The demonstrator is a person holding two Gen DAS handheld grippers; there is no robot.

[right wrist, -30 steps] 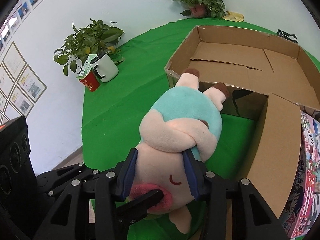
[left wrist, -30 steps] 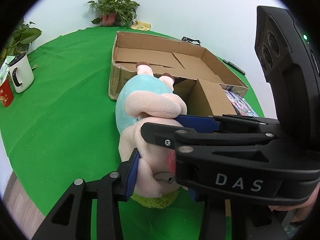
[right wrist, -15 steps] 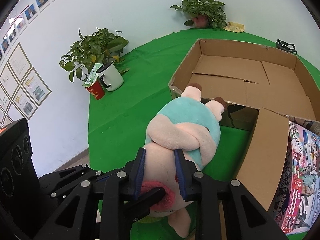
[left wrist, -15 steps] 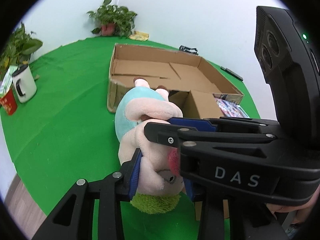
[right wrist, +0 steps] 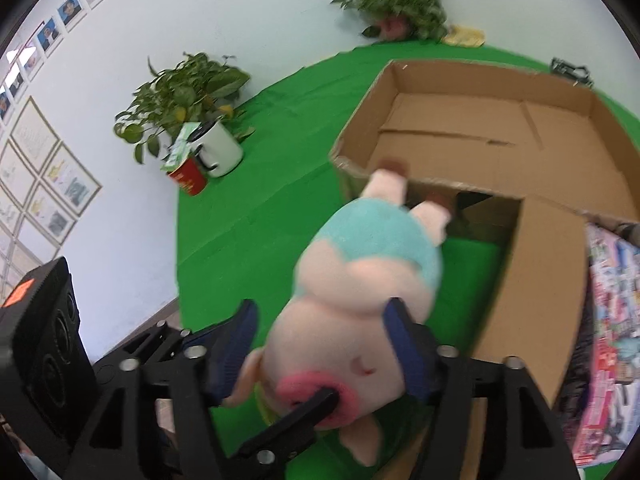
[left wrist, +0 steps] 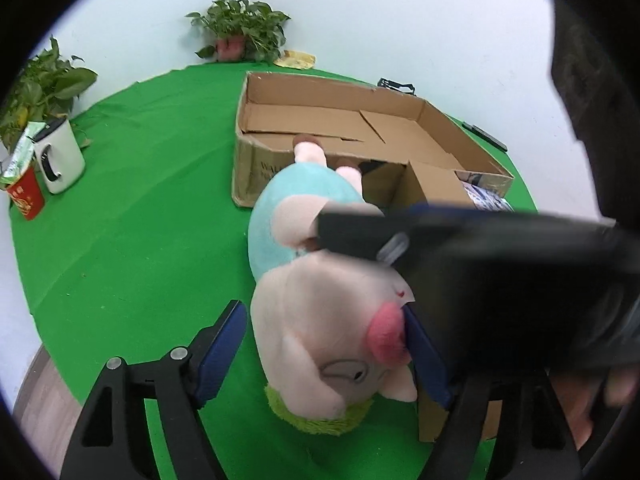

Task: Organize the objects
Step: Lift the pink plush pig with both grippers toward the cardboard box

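White mug (left wrist: pixel 60 160), red cup (left wrist: pixel 27 197), plants (left wrist: pixel 240 32)

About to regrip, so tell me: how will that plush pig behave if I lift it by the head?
The plush pig looks soft, so its blue body would probably sag. It seems light for its bulk. Fuzzy fabric should resist slipping, though the stuffing may squash between the jaws. It is unlikely to break.

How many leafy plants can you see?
2. One potted plant sits at the far edge of the green cloth; the other plant stands behind the white mug. More may be hidden.
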